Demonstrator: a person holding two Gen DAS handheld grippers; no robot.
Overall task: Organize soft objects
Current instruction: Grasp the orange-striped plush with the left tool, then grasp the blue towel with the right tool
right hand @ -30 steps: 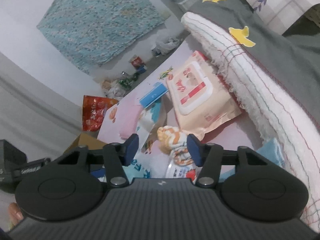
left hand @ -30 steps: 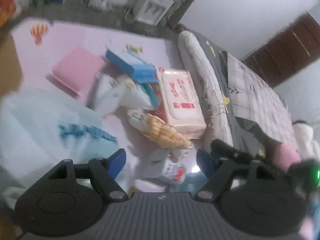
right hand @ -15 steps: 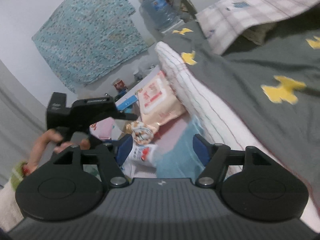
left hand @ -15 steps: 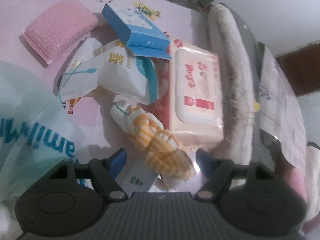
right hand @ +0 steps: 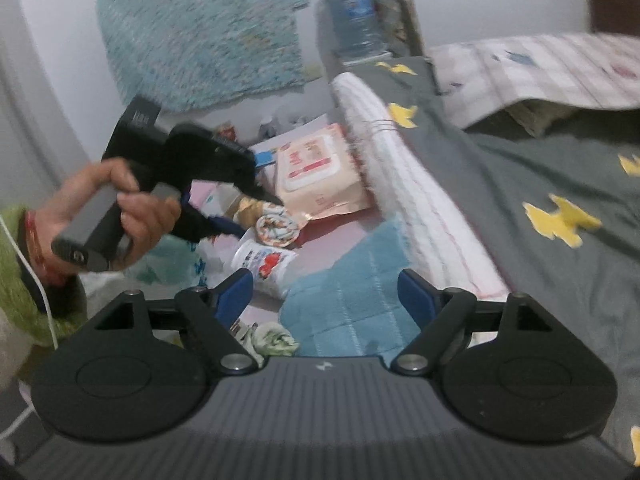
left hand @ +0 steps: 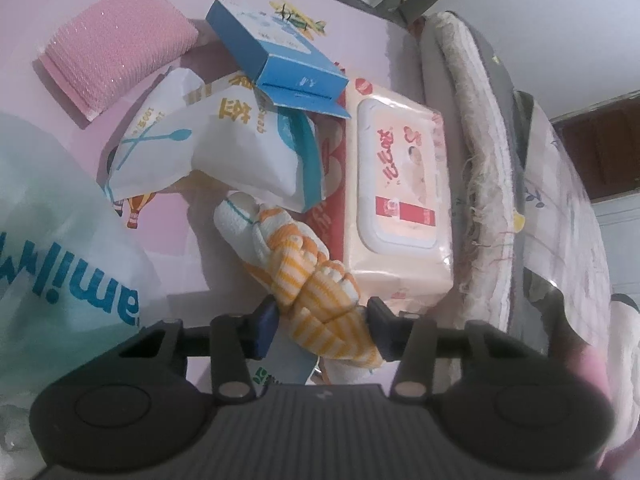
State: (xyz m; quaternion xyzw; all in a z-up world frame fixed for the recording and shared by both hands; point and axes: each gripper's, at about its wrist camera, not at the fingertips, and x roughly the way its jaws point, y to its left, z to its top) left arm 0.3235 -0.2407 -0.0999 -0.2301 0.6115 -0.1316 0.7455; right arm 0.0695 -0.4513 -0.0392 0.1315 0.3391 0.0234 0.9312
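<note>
One item is in hand — the left tool (left hand: 320, 330) pinches the orange-striped sock bundle (left hand: 304, 276) lying on the pink mat (left hand: 168, 236) beside the wet-wipes pack (left hand: 400, 204). Everything else looks unsorted; the right tool (right hand: 324, 296) hangs spread over the blue towel (right hand: 356, 300).

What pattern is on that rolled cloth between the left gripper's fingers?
Orange and white stripes on the rolled cloth, clearest in the left wrist view.
</note>
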